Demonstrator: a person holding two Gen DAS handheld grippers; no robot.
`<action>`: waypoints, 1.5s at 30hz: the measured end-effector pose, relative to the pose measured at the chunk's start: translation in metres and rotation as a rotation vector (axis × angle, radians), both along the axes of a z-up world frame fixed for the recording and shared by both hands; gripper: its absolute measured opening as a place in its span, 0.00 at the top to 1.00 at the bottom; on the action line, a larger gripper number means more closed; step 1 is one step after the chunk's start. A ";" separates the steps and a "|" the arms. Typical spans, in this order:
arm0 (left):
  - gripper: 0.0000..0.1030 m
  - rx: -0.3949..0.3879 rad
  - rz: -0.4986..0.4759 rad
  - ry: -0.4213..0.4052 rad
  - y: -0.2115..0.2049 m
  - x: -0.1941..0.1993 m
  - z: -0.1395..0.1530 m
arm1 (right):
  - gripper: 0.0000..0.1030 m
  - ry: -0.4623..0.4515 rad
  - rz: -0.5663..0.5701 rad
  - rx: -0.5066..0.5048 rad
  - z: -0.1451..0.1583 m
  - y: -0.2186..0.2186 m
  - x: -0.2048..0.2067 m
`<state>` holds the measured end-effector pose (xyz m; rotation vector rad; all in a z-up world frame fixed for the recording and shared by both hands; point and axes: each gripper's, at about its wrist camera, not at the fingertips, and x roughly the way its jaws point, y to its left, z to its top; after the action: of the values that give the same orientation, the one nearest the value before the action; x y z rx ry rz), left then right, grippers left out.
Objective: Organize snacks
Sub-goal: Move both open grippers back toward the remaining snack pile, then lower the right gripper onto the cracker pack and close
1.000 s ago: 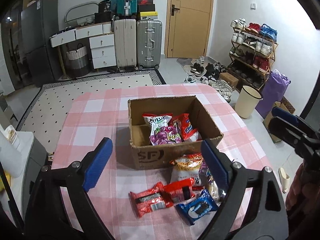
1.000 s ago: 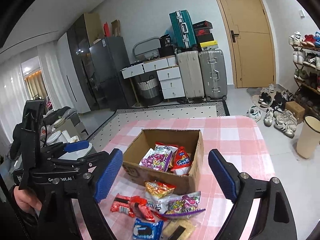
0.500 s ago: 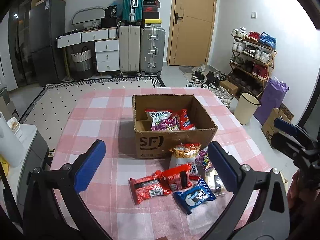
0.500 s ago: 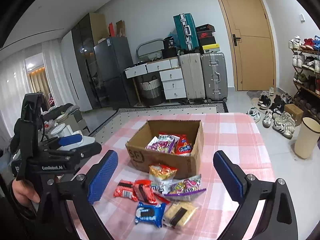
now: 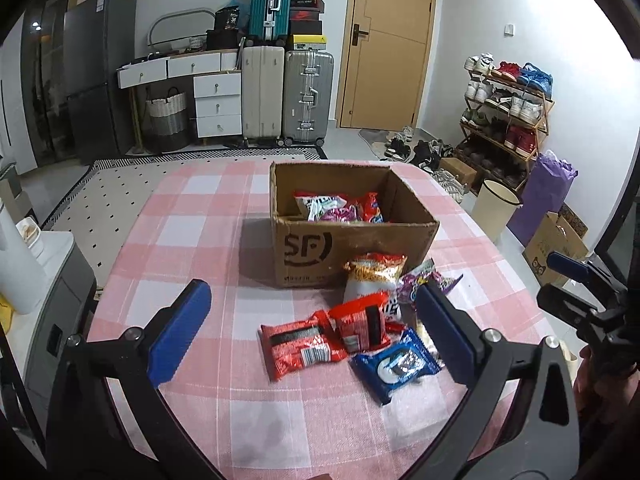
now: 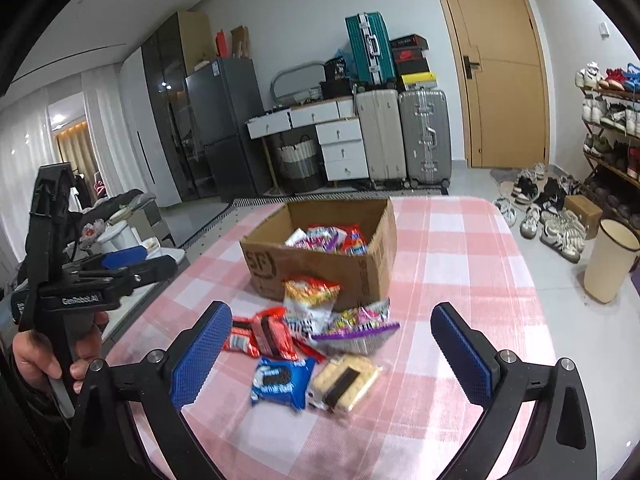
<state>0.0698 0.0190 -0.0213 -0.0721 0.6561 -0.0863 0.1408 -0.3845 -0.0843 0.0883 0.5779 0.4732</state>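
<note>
A brown cardboard box (image 5: 352, 248) (image 6: 320, 268) stands on the pink checked table (image 5: 192, 240) with several snack bags (image 5: 336, 210) inside. In front of it lie two red packets (image 5: 300, 344), a blue cookie pack (image 5: 396, 364) (image 6: 280, 380), an orange chip bag (image 5: 372, 276) (image 6: 308, 296), a purple candy bag (image 6: 356, 328) and a cracker pack (image 6: 344, 380). My left gripper (image 5: 312, 294) hangs open over the red packets, holding nothing. My right gripper (image 6: 330, 312) is above the pile, its jaws opening and nothing between them.
A cream waste bin (image 5: 496, 208) (image 6: 612, 260) stands on the floor right of the table, with a shoe rack (image 5: 508, 120) behind it. Suitcases (image 5: 284, 96) and drawers line the far wall. A white appliance (image 5: 16, 264) sits by the table's left edge.
Both grippers have opened wider, drawn back from the box and sunk toward the table. The loose snack pile now lies between their fingers in both views.
</note>
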 end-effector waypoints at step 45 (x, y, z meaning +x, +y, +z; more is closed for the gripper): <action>0.01 -0.112 0.033 0.149 0.064 0.027 -0.118 | 0.21 0.371 -0.166 -0.307 -0.145 0.075 0.095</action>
<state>0.0973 0.0825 -0.1398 -0.1989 0.7989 -0.0865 0.2361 -0.3097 -0.2296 -0.0705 0.9929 0.2012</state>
